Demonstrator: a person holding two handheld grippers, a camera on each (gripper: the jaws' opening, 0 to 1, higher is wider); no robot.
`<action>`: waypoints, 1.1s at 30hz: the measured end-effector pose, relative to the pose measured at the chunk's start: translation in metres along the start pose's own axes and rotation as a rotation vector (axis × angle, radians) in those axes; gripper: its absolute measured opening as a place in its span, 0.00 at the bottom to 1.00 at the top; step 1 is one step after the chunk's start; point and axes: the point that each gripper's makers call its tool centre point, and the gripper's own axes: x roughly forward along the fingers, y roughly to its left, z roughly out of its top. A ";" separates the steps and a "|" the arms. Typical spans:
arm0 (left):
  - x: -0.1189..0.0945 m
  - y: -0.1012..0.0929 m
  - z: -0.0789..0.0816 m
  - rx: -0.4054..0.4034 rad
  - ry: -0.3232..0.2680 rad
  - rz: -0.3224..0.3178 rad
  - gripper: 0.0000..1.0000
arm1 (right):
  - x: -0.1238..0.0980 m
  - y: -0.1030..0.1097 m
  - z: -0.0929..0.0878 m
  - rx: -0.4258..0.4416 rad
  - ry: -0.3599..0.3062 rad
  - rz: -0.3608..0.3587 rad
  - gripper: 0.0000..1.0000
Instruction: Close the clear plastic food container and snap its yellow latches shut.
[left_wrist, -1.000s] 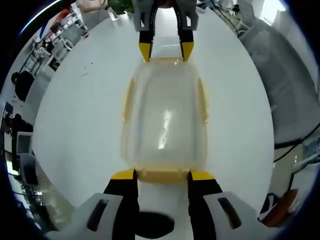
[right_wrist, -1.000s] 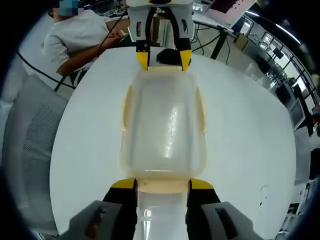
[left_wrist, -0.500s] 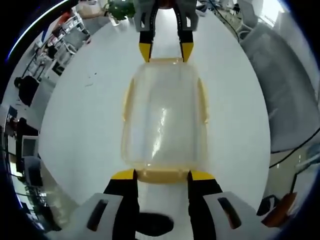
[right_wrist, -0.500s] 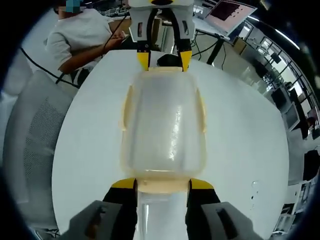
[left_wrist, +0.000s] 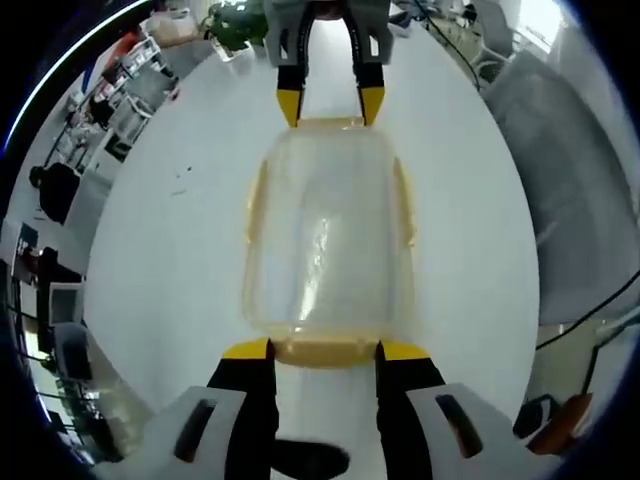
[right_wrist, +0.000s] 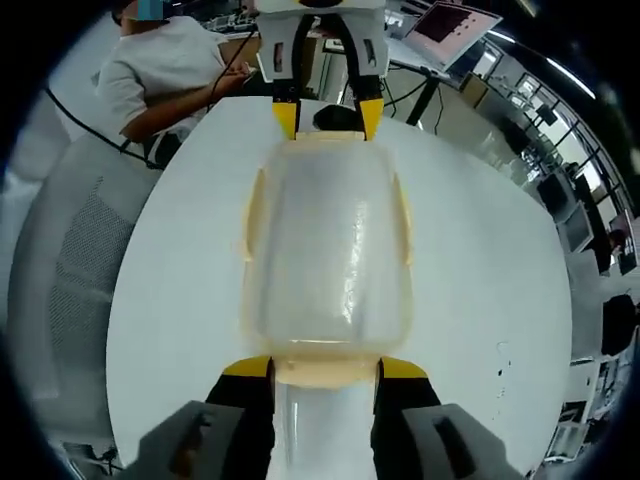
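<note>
Currently: white round desk (left_wrist: 170, 250), bare on both sides. Clear container (left_wrist: 328, 240) mid-frame, lid on, looks empty. Left hand-held gripper (left_wrist: 313, 352) spread around near-end yellow latch (left_wrist: 322, 351); right hand-held gripper (right_wrist: 312, 370) spread likewise at the opposite end.

Clear, faintly milky food container (left_wrist: 328, 240) with pale yellow latches (left_wrist: 323, 351) along its edges, on a plain white round table (left_wrist: 170, 260); left gripper (left_wrist: 323, 352) and right gripper (right_wrist: 323, 368) each grey-bodied with black jaws tipped bright yellow; grey mesh chair (right_wrist: 65, 270); person's white shirt (right_wrist: 165, 70).
</note>
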 end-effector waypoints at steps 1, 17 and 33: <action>0.001 -0.001 0.003 0.002 -0.001 0.000 0.36 | -0.001 0.000 -0.002 -0.002 0.003 -0.002 0.35; 0.007 -0.002 0.038 0.010 -0.019 0.010 0.36 | -0.016 0.001 -0.034 0.007 0.011 -0.010 0.35; 0.019 -0.003 0.069 -0.014 -0.041 0.006 0.36 | -0.028 -0.001 -0.066 0.000 0.020 0.004 0.35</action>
